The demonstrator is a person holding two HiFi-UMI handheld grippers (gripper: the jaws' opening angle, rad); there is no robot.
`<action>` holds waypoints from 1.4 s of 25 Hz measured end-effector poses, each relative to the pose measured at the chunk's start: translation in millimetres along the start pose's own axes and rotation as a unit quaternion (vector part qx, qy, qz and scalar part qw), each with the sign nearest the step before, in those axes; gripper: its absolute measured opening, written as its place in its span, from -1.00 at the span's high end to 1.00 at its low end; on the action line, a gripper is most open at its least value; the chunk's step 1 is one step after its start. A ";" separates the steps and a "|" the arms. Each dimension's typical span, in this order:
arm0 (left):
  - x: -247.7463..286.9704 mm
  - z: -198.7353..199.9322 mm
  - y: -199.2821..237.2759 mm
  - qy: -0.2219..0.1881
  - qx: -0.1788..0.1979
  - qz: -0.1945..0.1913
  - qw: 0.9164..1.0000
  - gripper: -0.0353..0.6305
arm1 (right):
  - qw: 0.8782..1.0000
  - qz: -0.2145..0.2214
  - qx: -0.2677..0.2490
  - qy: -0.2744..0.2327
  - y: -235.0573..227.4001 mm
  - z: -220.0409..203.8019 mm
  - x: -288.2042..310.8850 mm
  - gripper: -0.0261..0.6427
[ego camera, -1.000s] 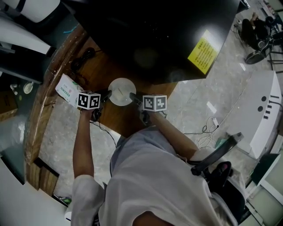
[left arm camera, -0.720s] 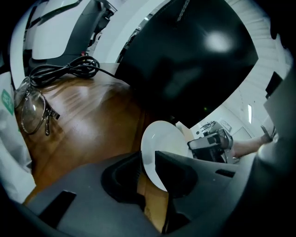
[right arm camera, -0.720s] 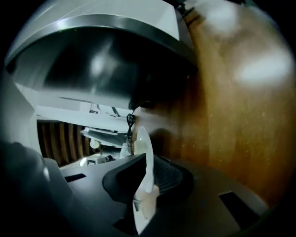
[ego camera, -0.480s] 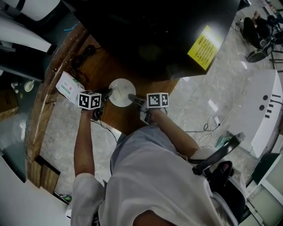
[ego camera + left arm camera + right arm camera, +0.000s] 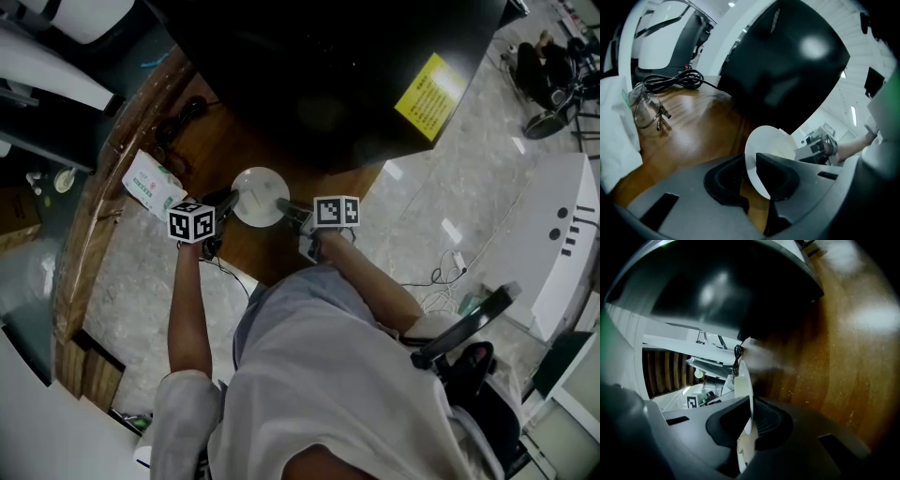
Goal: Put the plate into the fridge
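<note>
Wooden table [image 5: 217, 141], coiled black cable [image 5: 670, 79], white packet [image 5: 150, 184]

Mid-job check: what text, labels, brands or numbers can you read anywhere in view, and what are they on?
Nothing is legible enough to quote.
Yellow label on the black fridge: dark print, too small to read.
White packet on the wooden table: green print, too blurred to read.

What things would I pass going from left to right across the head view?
White packet → left claw, its jaws just closing in with the plate between them → the plate itself → right claw, its jaws just closed onto the plate's rim → yellow label.
</note>
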State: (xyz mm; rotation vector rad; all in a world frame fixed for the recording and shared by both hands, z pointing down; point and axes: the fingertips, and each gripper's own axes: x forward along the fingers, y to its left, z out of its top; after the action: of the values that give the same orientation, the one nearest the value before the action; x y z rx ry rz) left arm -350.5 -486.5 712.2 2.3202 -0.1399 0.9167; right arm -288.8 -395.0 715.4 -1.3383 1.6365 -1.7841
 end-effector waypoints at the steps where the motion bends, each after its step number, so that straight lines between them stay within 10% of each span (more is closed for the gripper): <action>1: -3.8 0.6 -2.0 -0.022 -0.020 -0.011 1.000 0.63 | 1.000 0.005 0.000 0.000 3.5 -1.4 -1.5 0.85; 19: -138.8 -27.7 -91.7 -0.241 -0.074 -0.041 0.967 0.65 | 0.997 0.062 -0.051 0.018 110.6 -77.7 -56.8 0.85; 35: -162.3 -71.1 -141.3 -0.235 0.024 -0.062 0.970 0.65 | 0.997 0.055 -0.046 0.001 119.4 -137.2 -96.3 0.85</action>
State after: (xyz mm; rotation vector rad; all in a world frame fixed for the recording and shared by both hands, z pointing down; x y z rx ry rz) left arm -469.5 -352.5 573.5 2.5200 -0.1678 0.2985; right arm -392.8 -272.6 586.7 -1.2592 1.7781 -1.6662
